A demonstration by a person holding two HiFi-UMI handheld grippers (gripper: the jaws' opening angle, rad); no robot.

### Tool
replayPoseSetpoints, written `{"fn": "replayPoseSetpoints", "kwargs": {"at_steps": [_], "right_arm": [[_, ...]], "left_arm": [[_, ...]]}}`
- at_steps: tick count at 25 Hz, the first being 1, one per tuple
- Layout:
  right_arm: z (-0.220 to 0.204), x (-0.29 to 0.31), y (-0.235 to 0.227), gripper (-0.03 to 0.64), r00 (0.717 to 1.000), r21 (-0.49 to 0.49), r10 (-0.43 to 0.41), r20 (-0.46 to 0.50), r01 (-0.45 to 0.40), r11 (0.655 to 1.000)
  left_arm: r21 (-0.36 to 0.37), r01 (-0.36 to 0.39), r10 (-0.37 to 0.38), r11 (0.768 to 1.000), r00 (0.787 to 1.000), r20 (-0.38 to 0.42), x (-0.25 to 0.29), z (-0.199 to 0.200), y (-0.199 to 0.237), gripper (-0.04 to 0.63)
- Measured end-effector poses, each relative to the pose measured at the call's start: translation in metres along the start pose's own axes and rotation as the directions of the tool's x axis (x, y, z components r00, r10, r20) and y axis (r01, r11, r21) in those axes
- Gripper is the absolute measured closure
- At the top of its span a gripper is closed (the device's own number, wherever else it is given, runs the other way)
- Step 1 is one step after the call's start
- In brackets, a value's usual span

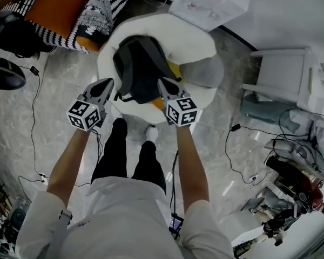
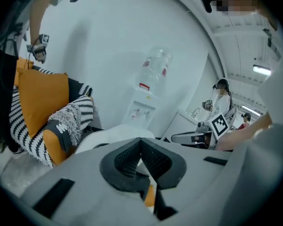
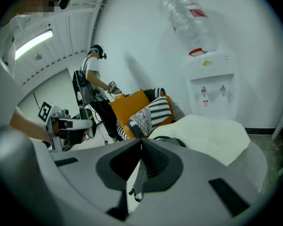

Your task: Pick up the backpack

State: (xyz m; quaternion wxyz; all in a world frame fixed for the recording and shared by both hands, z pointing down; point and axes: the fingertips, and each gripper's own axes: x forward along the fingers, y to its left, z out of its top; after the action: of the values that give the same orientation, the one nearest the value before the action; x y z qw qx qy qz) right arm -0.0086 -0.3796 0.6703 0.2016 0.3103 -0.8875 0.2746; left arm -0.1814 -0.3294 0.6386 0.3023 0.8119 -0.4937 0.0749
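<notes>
In the head view, a heap of orange and black-and-white striped cushions [image 1: 70, 9] lies at about 10 o'clock from the white round chair [image 1: 167, 28].

The left gripper [image 1: 109, 85] is held out on a bare forearm. Its tip is at the 8 o'clock edge of the dark grey backpack [image 1: 140, 63], right next to a strap loop. No view shows whether the two touch. In the left gripper view the jaws are pressed together pad to pad with nothing between the pads. Only a sliver of white seat and something orange shows through the slot beneath them.

The backpack lies on the seat of the chair, roughly at its middle, at 12 o'clock from the person's feet. A yellow-orange thing [image 1: 174, 69] peeps out from under its 3 o'clock side.

The right gripper [image 1: 163, 83] has its tip at the backpack's 4 o'clock edge. Its jaws are also pressed together. In the right gripper view, a grey strap [image 3: 134, 180] with a small buckle shows through the slot below the pads. Whether the pads nip it cannot be told.

A white cabinet [image 1: 286, 74] stands at 3 o'clock from the chair, well apart from it. Past the chair, the right gripper view shows a water dispenser [image 3: 210, 84] against the wall.
</notes>
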Motion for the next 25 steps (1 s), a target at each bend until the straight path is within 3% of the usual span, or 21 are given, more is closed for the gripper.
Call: {"fn": "replayPoseSetpoints", "kwargs": {"at_steps": [10, 18, 25], "right_arm": [[-0.051, 0.056, -0.038, 0.611, 0.998, -0.002, -0.024, -0.064, 0.024, 1.000], [-0.062, 0.107, -0.071, 0.611, 0.996, -0.018, -0.033, -0.082, 0.032, 0.999], [-0.081, 0.151, -0.089, 0.611, 0.989, -0.072, -0.023, -0.147, 0.012, 0.997]], "left_arm": [[-0.002, 0.015, -0.016, 1.000, 0.997, -0.072, 0.048, -0.055, 0.050, 0.594], [-0.015, -0.001, 0.000, 1.000, 0.996, -0.091, 0.090, -0.086, 0.086, 0.594], [-0.089, -0.043, 0.034, 0.995, 0.994, -0.102, 0.119, -0.115, 0.118, 0.592]]}}
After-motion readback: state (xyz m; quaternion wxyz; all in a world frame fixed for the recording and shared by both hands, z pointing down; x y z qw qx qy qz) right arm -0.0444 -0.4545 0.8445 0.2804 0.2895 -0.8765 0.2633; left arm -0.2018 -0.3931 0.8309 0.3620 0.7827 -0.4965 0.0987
